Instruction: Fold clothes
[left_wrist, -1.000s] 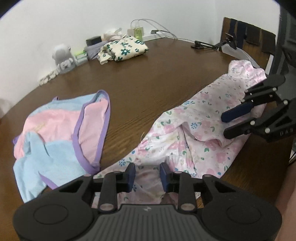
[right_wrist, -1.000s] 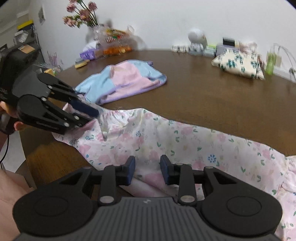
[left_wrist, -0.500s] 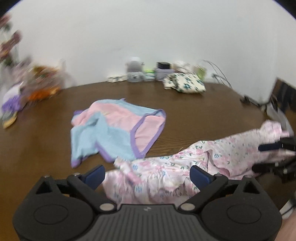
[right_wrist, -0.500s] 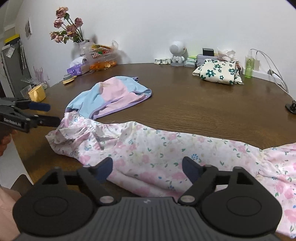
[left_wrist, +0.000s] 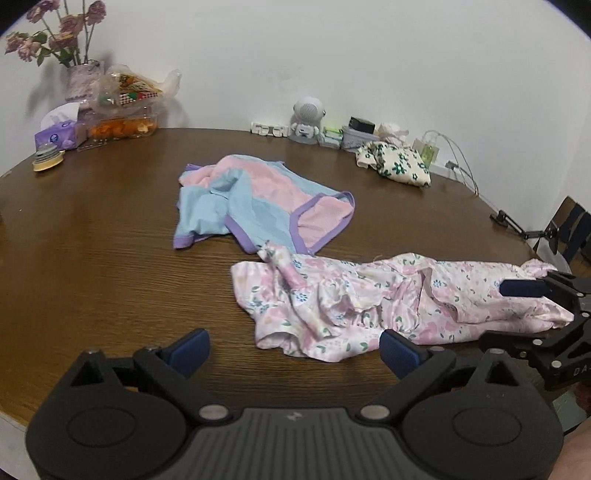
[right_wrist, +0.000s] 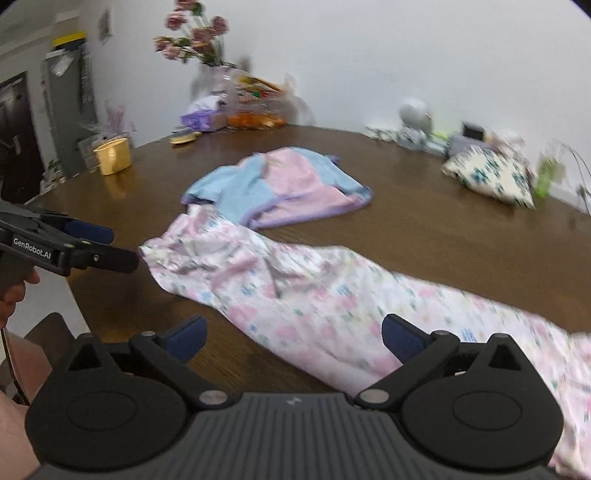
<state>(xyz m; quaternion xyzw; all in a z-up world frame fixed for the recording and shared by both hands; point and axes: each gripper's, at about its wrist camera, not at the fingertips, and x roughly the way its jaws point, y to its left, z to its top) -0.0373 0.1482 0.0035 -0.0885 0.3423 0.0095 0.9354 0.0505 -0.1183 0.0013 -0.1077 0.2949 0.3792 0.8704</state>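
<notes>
A pink floral garment lies crumpled and stretched long across the brown table. My left gripper is open just off the garment's left end, with nothing between its pads. My right gripper hovers over the garment's other end. Its jaws are opening wide, the cloth lies below them, and the pads do not press on it. Behind the floral piece lies a pink and blue garment with purple trim. A folded cream floral garment sits at the back right.
Along the wall stand a vase of flowers, a tissue box, snack bags, a small white figure and cables. A yellow cup is near the left edge. A chair stands at the right.
Both grippers went from shut on the floral garment to wide open and let it drop onto the table. The left gripper rolled level and pulled back to the left; the right one rose slightly.
</notes>
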